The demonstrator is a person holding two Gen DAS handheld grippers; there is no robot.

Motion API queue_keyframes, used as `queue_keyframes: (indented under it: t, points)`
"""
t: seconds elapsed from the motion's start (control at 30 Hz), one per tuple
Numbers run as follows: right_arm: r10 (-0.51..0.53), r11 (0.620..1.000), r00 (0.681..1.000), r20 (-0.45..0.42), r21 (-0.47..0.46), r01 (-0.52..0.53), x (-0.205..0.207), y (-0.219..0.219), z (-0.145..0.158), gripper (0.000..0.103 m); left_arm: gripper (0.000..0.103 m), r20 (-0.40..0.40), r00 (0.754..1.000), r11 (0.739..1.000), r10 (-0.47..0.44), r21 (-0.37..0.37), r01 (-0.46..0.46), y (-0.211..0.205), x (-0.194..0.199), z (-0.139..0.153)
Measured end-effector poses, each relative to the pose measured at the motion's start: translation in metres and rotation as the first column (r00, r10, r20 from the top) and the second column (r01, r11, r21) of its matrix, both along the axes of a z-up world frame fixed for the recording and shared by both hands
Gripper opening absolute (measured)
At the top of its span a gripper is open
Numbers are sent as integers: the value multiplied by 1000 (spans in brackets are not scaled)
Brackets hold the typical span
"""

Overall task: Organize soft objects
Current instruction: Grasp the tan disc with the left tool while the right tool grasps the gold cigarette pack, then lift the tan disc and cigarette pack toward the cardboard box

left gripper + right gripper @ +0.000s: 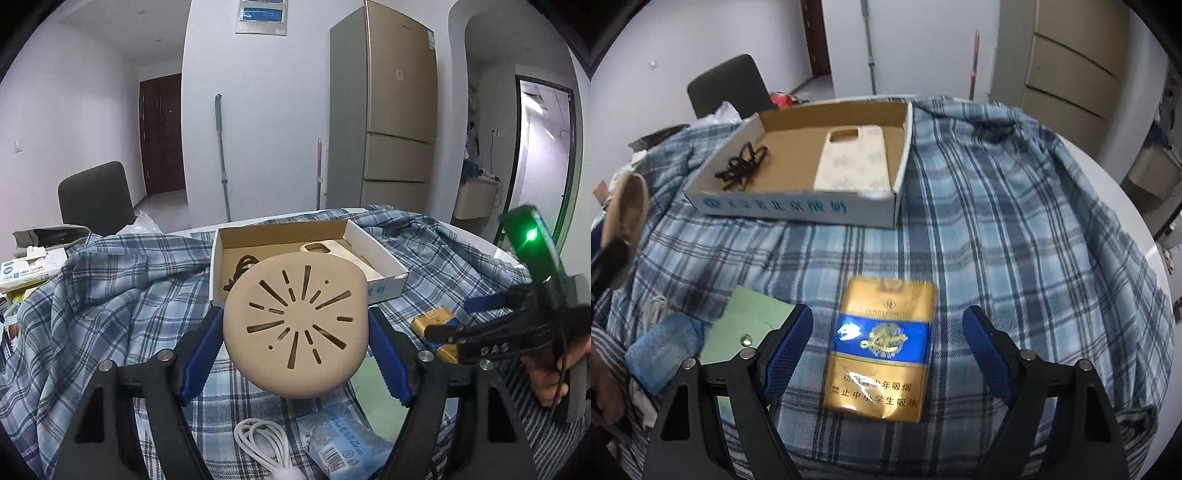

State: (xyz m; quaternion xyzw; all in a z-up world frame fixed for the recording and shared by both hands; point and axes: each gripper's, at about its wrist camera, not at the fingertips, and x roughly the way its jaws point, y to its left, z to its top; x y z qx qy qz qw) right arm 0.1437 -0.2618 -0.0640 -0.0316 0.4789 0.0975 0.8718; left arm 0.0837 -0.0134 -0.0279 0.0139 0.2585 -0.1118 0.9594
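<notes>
a: we note the left gripper (295,332) pinching the round tan silicone cover (295,328), slotted face toward its camera, lifted before the cardboard box (384,275).

b: only the right wrist view shows us the box contents: phone case (851,162), long axis running 6 to 12 o'clock, black cord (738,168) at its 9. right gripper (886,343) spread wide, straddling the gold pack (882,347) on the plaid cloth (997,221).

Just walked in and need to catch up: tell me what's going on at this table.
A person is sorting small items into the cardboard box on the plaid cloth. The left gripper holds a round tan slotted pad, raised in front of the box. The right gripper is open, straddling the gold cigarette pack lying on the cloth. A phone case and a dark cord already lie in the box.
</notes>
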Motion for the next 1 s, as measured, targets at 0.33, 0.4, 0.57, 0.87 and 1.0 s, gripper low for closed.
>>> queue_keyframes:
  t: [0.33, 0.4, 0.57, 0.87, 1.0]
  points:
    - [25, 998, 998, -50, -57, -28, 5, 12, -15, 60, 78, 14, 1000, 1000, 5, 2, -5, -2, -5, 1]
    - [10, 998, 1000, -19, -66, -11, 1, 11, -12, 57, 78, 17, 1000, 1000, 5, 0, -5, -1, -5, 1]
    - [34, 999, 994, 105, 10, -36, -15, 5, 11, 55, 78, 58, 998, 999, 1, -36, 1, 3, -10, 6]
    - [-11, 985, 850, 527, 150, -80, -26, 11, 62, 55, 78, 188, 982, 998, 10, -56, 1, 1, -18, 22]
    - [-15, 982, 771, 637, 154, -109, -17, 23, 71, 55, 78, 250, 966, 995, 61, -88, -40, 10, -10, 32]
